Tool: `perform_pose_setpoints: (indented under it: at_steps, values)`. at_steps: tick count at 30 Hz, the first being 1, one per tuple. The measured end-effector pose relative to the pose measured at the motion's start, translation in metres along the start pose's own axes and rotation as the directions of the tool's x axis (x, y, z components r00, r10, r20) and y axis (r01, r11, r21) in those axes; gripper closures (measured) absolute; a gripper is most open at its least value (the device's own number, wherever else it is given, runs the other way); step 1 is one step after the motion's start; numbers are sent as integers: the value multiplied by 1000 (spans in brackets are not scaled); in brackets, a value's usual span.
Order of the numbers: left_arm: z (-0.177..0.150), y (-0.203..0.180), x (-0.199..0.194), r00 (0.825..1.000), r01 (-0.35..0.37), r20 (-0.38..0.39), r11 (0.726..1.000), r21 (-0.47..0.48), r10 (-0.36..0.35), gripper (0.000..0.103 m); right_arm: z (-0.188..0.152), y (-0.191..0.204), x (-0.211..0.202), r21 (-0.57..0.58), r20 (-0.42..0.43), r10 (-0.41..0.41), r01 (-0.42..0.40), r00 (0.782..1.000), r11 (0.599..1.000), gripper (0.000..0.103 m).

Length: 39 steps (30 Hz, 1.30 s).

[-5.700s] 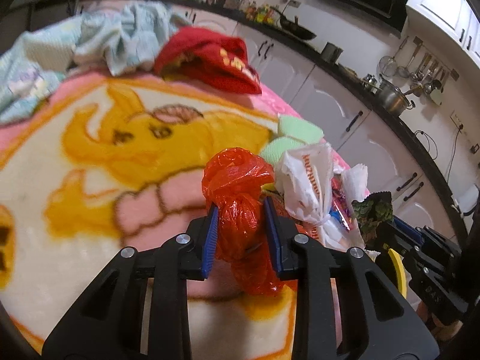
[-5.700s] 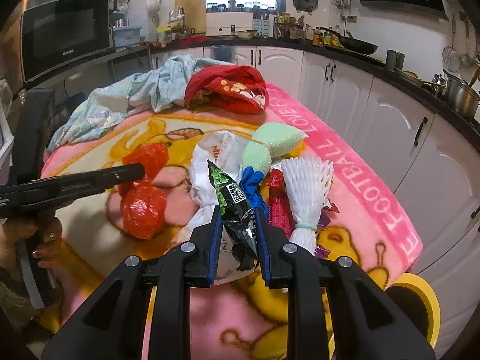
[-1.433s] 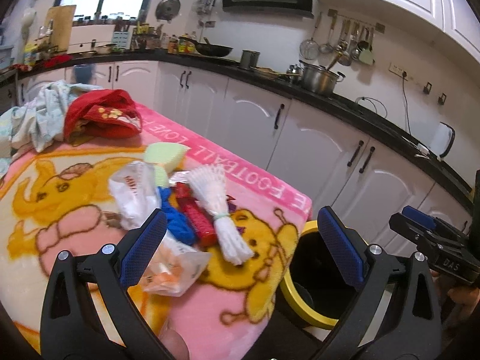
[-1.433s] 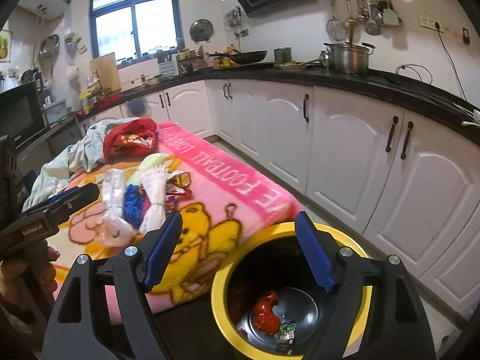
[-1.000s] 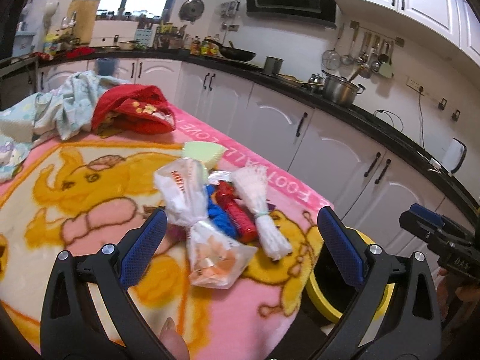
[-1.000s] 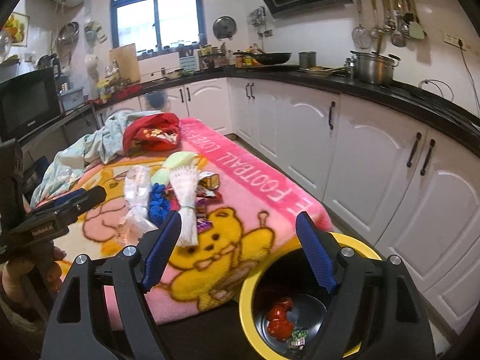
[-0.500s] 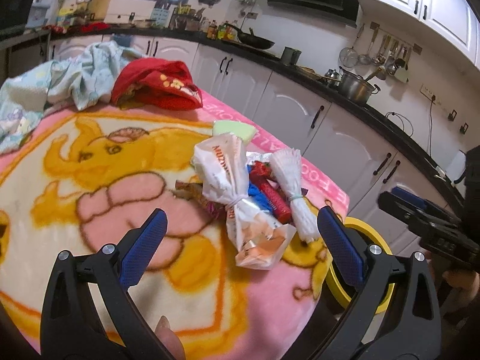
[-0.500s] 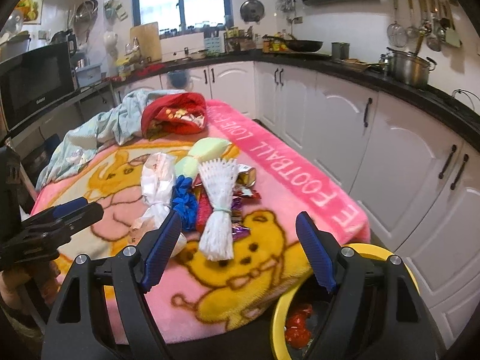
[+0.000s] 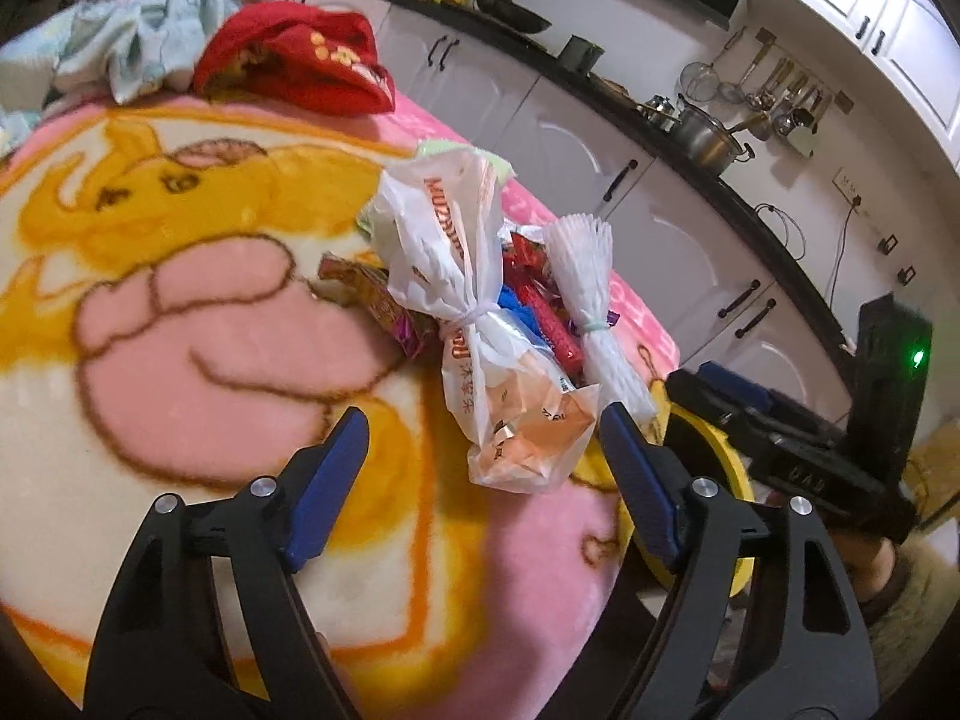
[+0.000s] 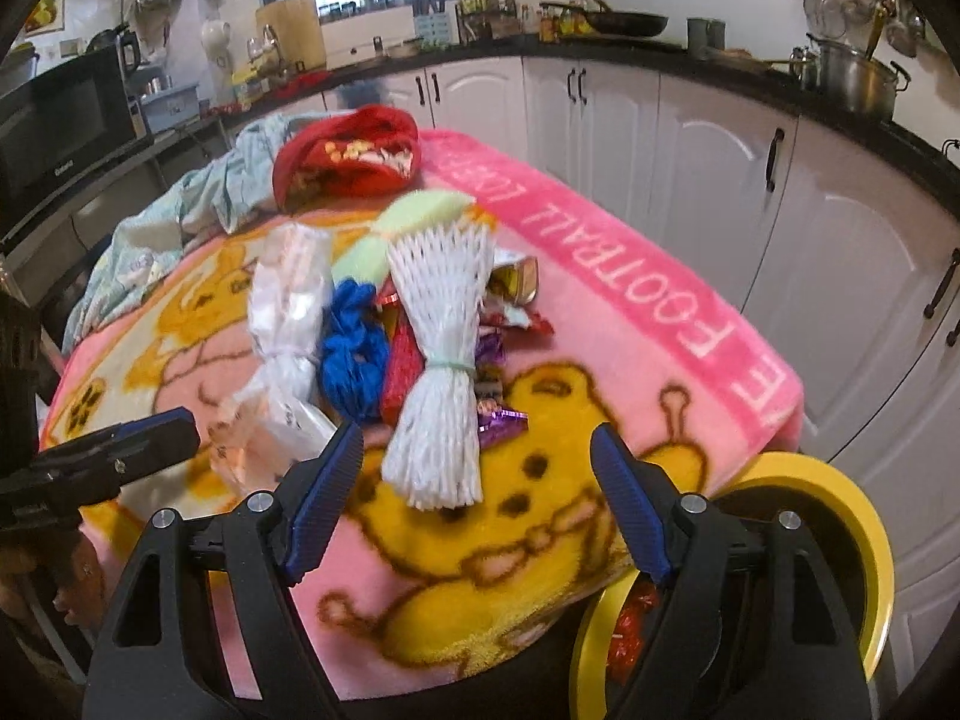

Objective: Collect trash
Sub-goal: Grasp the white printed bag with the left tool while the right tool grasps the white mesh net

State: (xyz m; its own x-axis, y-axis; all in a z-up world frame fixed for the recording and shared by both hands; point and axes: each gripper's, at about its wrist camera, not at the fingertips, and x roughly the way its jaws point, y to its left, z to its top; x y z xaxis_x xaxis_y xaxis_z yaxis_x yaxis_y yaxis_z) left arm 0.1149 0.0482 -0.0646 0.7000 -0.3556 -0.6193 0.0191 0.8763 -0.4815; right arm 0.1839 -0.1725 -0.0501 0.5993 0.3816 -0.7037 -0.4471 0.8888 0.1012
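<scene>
Colours on the pink cartoon blanket

The blanket (image 10: 630, 300) is pink with a yellow bear outlined in brown and white lettering along its 3 o'clock edge. On it lie a white bag (image 9: 456, 276) printed in orange-red, a white foam net (image 10: 441, 360), a blue bag (image 10: 351, 354) and a red wrapper (image 9: 549, 318). At 12 o'clock sits a red cloth (image 10: 354, 150) with yellow spots. The bin (image 10: 864, 546) at 5 o'clock has a yellow rim.
</scene>
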Motion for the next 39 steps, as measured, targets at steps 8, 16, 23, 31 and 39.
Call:
perform_pose_setpoints:
  at_steps: [8, 16, 23, 31, 39]
  values:
    - [1, 6, 18, 998, 32, -53, 999, -42, -35, 35, -6, -2, 24, -2, -62, 38, -39, 997, 999, 44]
    - [0, 5, 35, 991, 83, -94, 994, -75, -90, 48, -9, -2, 43, 43, -133, 129, -124, 983, 991, 74]
    - [-4, 9, 44, 986, 104, -120, 989, -102, -116, 80, -10, 4, 38, 8, -112, 136, -136, 984, 991, 84]
    - [-6, 8, 38, 990, 95, -97, 993, -76, -102, 94, -9, 6, 30, -4, -88, 125, -126, 988, 992, 86]
    - [-5, 1, 17, 996, 73, -51, 997, -21, -74, 96, -4, 11, 10, -37, -39, 116, -117, 993, 992, 86]
